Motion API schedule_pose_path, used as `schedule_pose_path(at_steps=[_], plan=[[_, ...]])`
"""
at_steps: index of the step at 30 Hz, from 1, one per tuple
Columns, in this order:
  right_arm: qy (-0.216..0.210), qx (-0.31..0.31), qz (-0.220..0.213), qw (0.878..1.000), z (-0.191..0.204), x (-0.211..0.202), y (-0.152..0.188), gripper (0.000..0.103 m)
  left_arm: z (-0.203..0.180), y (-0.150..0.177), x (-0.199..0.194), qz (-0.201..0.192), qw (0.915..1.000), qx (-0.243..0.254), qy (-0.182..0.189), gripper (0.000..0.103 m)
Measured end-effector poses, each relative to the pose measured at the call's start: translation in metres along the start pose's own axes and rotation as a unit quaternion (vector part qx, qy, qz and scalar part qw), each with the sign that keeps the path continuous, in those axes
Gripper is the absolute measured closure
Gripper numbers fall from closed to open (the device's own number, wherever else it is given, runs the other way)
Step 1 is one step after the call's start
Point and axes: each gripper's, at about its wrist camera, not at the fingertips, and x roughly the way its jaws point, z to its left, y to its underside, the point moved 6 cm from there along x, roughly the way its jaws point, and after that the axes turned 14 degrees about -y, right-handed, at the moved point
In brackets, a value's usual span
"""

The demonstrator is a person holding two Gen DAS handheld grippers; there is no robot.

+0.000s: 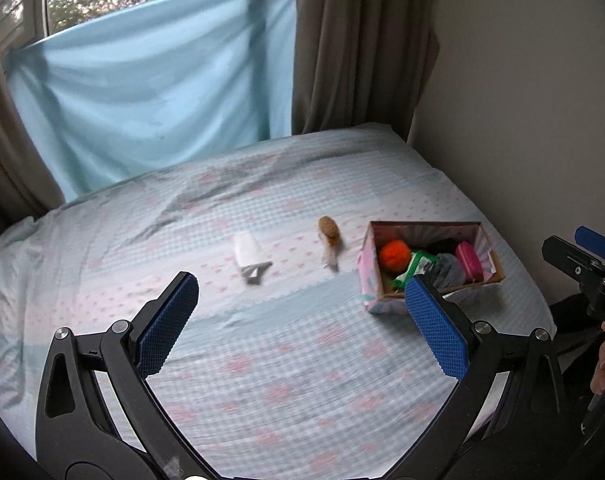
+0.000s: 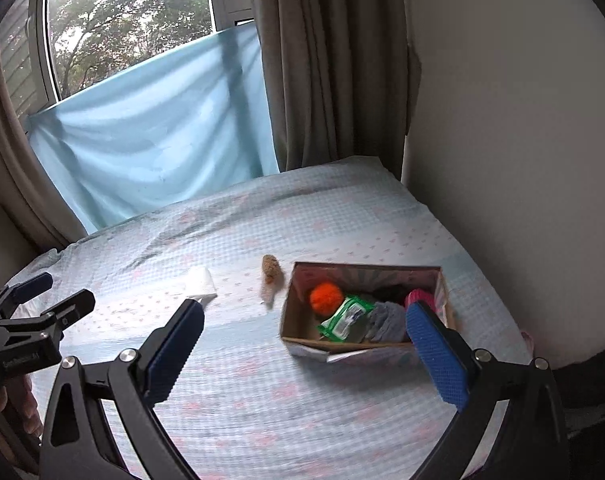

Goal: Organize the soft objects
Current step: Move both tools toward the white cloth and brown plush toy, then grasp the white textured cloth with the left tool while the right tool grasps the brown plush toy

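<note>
Both grippers hang above the bed (image 1: 286, 360), fingers spread wide and holding nothing: the left gripper (image 1: 302, 292) and the right gripper (image 2: 302, 320). A box (image 2: 302, 340) on the bed holds an orange pompom (image 2: 326, 297), a green packet (image 2: 345, 317), grey cloth (image 2: 388, 320) and something pink, half hidden by a finger. Outside lie a white packet (image 1: 248, 251) and a brown thing (image 1: 328, 229), both blurred.

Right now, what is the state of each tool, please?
Left tool: open, holding nothing, above the bed.
Right tool: open, holding nothing, near the box.
</note>
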Motion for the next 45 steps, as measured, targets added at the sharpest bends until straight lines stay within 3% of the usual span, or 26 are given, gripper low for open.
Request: schedule_pose_path(at_steps=[11,22,31,39,45], plan=[[-0.028,0.028,-0.019,0.999,0.056,0.029,0.005,0.002,0.062,0.012,0.042,0.030,0.9995,-0.011,0.000,0.000],[-0.087,0.039,-0.010,0.995,0.071,0.127,-0.025,0.002,0.063,0.002,0.132,0.073,0.9968,-0.031,-0.014,0.000],[-0.101,0.053,0.028,0.993,0.043,0.242,-0.036,0.003,0.040,0.009,0.248,0.129,0.9908,-0.027,-0.031,0.000],[-0.069,0.108,0.069,0.989,-0.001,0.350,-0.029,0.019,0.028,0.021,0.349,0.173,0.9834,-0.040,-0.036,0.001],[-0.032,0.155,0.106,0.982,-0.036,0.416,-0.016,0.029,0.016,0.027,0.411,0.212,0.9764,-0.021,-0.034,0.003]])
